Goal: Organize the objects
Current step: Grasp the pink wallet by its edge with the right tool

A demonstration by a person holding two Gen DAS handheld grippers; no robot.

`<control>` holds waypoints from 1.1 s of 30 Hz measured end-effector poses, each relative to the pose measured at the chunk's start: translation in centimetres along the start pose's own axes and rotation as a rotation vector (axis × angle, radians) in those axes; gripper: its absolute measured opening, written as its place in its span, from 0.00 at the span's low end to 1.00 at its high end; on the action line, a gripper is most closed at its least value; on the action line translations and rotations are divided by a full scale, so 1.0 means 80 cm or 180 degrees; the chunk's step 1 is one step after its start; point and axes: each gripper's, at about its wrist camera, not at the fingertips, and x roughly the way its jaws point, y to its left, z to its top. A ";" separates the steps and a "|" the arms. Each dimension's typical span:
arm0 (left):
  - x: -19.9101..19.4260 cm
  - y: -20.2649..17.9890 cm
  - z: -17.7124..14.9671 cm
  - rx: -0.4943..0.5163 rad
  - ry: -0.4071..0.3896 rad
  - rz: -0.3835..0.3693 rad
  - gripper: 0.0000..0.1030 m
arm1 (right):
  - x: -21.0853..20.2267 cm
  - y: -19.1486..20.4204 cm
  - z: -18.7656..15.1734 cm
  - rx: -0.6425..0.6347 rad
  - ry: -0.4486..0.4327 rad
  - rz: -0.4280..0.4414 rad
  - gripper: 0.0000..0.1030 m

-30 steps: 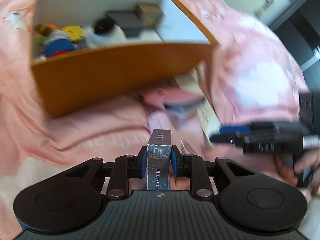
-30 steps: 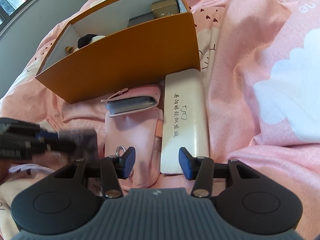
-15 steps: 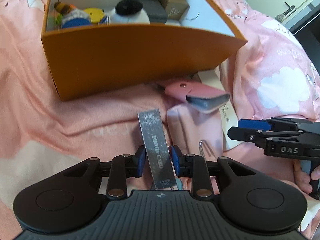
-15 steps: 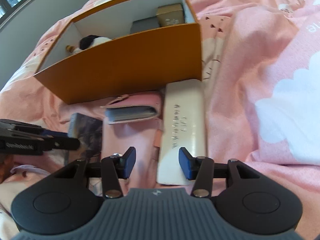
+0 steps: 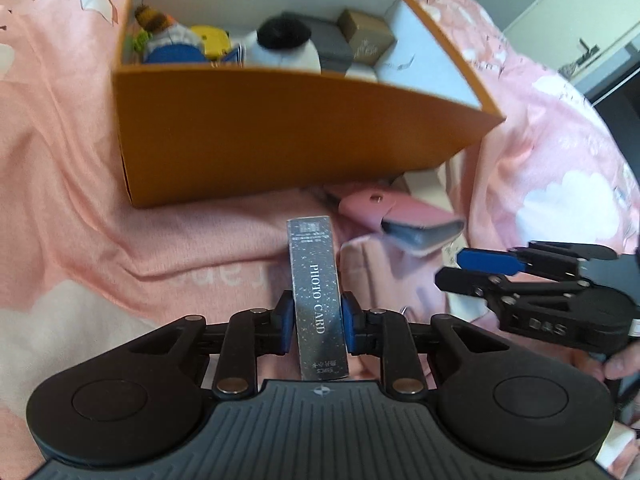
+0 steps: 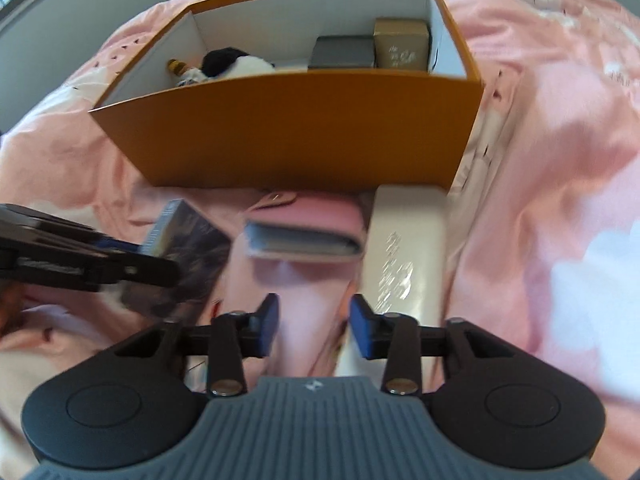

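Note:
My left gripper (image 5: 316,320) is closing, and its blue pads press on both sides of a dark speckled photo card box (image 5: 316,272), held on edge above the pink bedspread. An open orange box (image 5: 280,140) stands just beyond it. In the right wrist view the same card box (image 6: 188,232) sits in the left gripper (image 6: 132,256) at the left. My right gripper (image 6: 314,330) is closing with nothing pressed between its pads; it hovers over a pink pouch (image 6: 304,304), between a pink wallet (image 6: 308,224) and a white glasses case (image 6: 404,256).
Inside the orange box (image 6: 280,128) lie plush toys (image 5: 280,44), a grey case (image 6: 344,52) and a tan carton (image 6: 402,44). Rumpled pink bedding (image 6: 540,160) surrounds everything. A person's hand (image 5: 624,364) holds the right gripper (image 5: 480,270) at the right edge.
The card box, tilted loosely between the left pads half a second ago, now stands straight and clamped. The right gripper's jaws have narrowed and its view has come nearer to the orange box.

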 end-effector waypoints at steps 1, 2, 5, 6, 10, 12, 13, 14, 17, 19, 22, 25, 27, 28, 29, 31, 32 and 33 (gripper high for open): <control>-0.003 0.002 0.001 -0.0026 -0.0024 -0.0008 0.25 | 0.001 0.000 0.004 -0.0043 -0.0031 -0.0034 0.38; -0.005 0.003 0.002 -0.0058 -0.0042 -0.0013 0.25 | 0.002 0.000 0.007 -0.0085 -0.0047 -0.0047 0.38; -0.007 0.008 0.008 -0.0172 -0.0047 -0.0066 0.25 | 0.006 0.000 0.015 -0.0213 -0.0081 -0.0102 0.36; -0.008 0.009 0.010 -0.0202 -0.0048 -0.0083 0.24 | 0.006 0.000 0.018 -0.0258 -0.0102 -0.0117 0.36; -0.008 0.009 0.019 -0.0234 -0.0062 -0.0118 0.25 | 0.001 0.000 0.030 -0.0446 -0.0229 -0.0177 0.36; -0.005 0.008 0.023 -0.0230 -0.0055 -0.0116 0.25 | 0.003 0.000 0.040 -0.0531 -0.0261 -0.0186 0.36; -0.003 0.008 0.025 -0.0236 -0.0043 -0.0111 0.25 | 0.006 -0.001 0.044 -0.0570 -0.0274 -0.0187 0.36; -0.001 0.008 0.027 -0.0243 -0.0024 -0.0099 0.25 | 0.009 -0.002 0.048 -0.0602 -0.0286 -0.0197 0.36; 0.004 0.008 0.030 -0.0262 0.0028 -0.0074 0.25 | 0.017 -0.006 0.059 -0.0675 -0.0348 -0.0173 0.37; 0.007 0.009 0.031 -0.0263 0.0070 -0.0062 0.25 | 0.023 -0.009 0.064 -0.0751 -0.0356 -0.0106 0.42; 0.012 0.009 0.034 -0.0273 0.0128 -0.0047 0.25 | 0.032 -0.011 0.066 -0.0966 -0.0368 -0.0011 0.57; 0.017 0.009 0.037 -0.0280 0.0167 -0.0033 0.25 | 0.040 -0.016 0.066 -0.1066 -0.0335 0.0155 0.56; 0.020 0.008 0.038 -0.0296 0.0181 -0.0026 0.25 | 0.044 -0.019 0.065 -0.1071 -0.0335 0.0270 0.54; 0.022 0.009 0.038 -0.0308 0.0188 -0.0023 0.25 | 0.045 -0.019 0.064 -0.1083 -0.0343 0.0302 0.53; 0.023 0.009 0.038 -0.0316 0.0194 -0.0022 0.25 | 0.045 -0.017 0.063 -0.1103 -0.0365 0.0316 0.49; 0.025 0.010 0.037 -0.0324 0.0205 -0.0022 0.25 | 0.040 -0.011 0.059 -0.1217 -0.0432 0.0277 0.41; 0.025 0.009 0.037 -0.0323 0.0201 -0.0021 0.25 | 0.035 -0.008 0.058 -0.1287 -0.0472 0.0279 0.35; 0.025 0.008 0.037 -0.0318 0.0195 -0.0021 0.25 | 0.030 -0.006 0.057 -0.1340 -0.0501 0.0292 0.34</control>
